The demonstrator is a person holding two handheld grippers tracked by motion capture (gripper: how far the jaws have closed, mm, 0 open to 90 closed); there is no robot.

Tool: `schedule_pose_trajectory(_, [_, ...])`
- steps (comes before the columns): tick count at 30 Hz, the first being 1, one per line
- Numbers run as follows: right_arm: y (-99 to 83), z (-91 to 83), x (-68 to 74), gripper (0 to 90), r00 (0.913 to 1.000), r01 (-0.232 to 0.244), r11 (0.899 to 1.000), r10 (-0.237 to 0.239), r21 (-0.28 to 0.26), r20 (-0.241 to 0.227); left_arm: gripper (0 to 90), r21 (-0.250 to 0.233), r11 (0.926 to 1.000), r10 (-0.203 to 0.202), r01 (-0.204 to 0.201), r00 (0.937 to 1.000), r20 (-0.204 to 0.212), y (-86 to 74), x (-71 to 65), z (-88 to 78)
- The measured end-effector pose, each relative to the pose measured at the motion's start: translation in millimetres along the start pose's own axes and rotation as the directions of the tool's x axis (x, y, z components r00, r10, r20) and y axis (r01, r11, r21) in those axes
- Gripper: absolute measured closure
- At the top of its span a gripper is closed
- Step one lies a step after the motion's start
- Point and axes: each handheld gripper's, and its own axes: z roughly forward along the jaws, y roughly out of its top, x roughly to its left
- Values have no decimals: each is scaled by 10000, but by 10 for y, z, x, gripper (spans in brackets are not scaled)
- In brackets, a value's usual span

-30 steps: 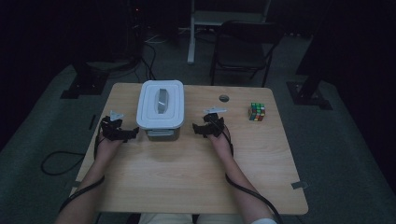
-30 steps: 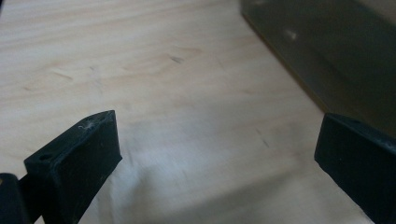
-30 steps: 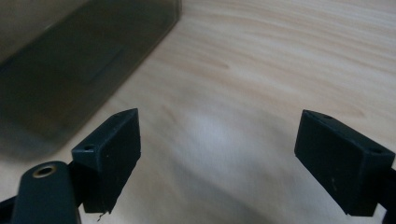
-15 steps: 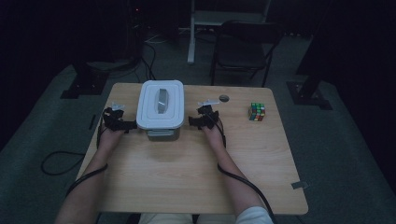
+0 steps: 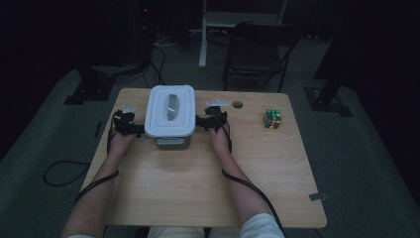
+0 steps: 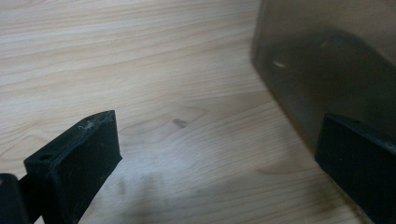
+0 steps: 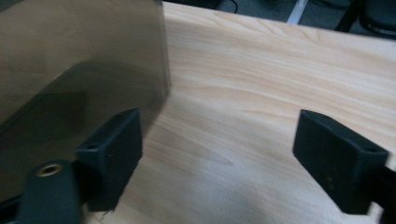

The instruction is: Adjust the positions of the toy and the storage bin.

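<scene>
The lidded storage box [image 5: 170, 117] was flanked mid-bench by the left gripper [image 5: 139, 130] and right gripper [image 5: 200, 120]; both jaws were spread wide, the right's just narrowing, apparently ungripped.

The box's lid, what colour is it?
White lid with a grey handle recess, on a smoky translucent box; clearest in the high view.
</scene>
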Motion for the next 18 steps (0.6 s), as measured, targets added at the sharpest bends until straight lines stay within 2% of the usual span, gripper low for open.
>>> schedule_pose_trajectory(3, [11, 15, 34, 180, 9998, 178, 9998, -178, 1, 39, 10, 20, 10000, -39, 39, 10000, 82, 14, -16, 6])
schedule_pose_trajectory(4, [20, 36, 56, 180, 9995, 242, 9997, -240, 95, -185, 10, -13, 10000, -23, 23, 9999, 134, 23, -37, 13])
schedule_pose_trajectory(7, [24, 39, 73, 187, 9993, 224, 9996, -219, 171, -306, 10, 92, 10000, 37, -38, 9999, 121, 30, -43, 12])
schedule_pose_trajectory(9, [15, 32, 64, 189, 9990, 45, 9998, -36, 215, -435, 10, 203, 9997, -110, 106, 9997, 204, 34, -40, 6])
schedule_pose_trajectory(10, [8, 21, 51, 195, 9973, -371, 9986, 394, 381, -617, 10, 270, 9996, -116, 111, 9998, 181, 38, -56, -5])
schedule_pose_trajectory(14, [2, -17, 83, 220, 9990, -210, 9993, 221, 300, -392, 10, 324, 9995, 37, -37, 10000, 11, 48, -96, -20])
schedule_pose_trajectory(18, [1, -51, 90, 223, 9990, -87, 9998, 96, 203, -437, 10, 250, 9997, 58, -58, 10000, 11, 37, -110, -21])
